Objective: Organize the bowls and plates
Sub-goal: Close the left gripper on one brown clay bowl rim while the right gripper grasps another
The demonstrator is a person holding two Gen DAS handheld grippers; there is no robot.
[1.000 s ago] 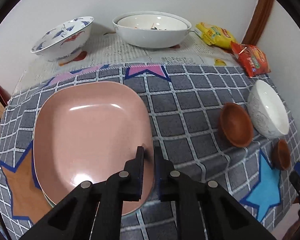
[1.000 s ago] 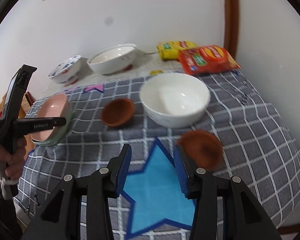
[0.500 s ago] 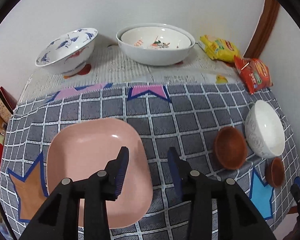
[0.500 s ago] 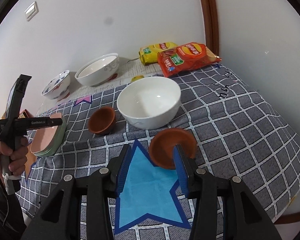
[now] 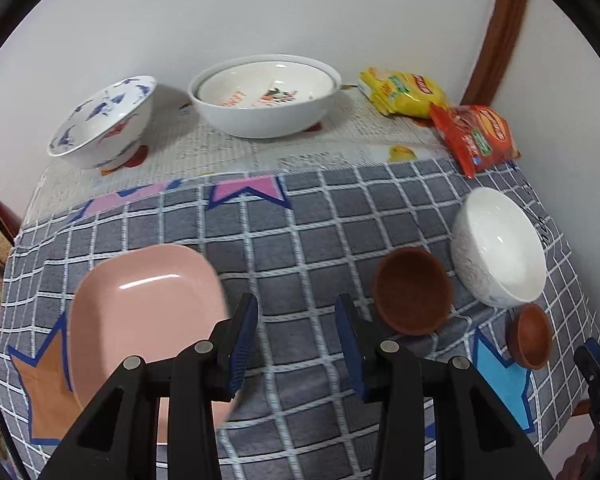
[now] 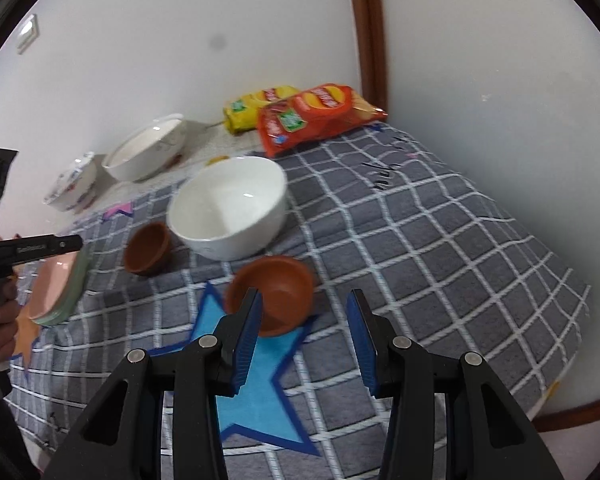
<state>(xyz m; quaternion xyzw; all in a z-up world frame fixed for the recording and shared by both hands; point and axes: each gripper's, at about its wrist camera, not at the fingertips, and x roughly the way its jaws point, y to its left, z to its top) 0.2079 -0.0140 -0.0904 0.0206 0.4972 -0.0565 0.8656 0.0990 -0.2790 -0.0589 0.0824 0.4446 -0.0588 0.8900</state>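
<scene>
Leftmost, a glossy pink plate [image 5: 140, 304], squarish with rounded corners, lies flat on the grey checked cloth [image 5: 300, 240], its long axis running near to far. Just right of it the left gripper [image 5: 296, 344] hangs with jaws wide and empty. Further right sits a round, matte brown bowl [image 5: 412, 296], mouth up, touching a smooth white bowl [image 5: 500, 248]. Nearest, a smaller brown bowl [image 6: 272, 292] sits upright on a blue star, between the wide, empty fingers of the right gripper [image 6: 304, 336]

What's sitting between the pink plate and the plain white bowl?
In the left wrist view, one brown bowl, beside the white bowl; the pink plate lies apart.
</scene>
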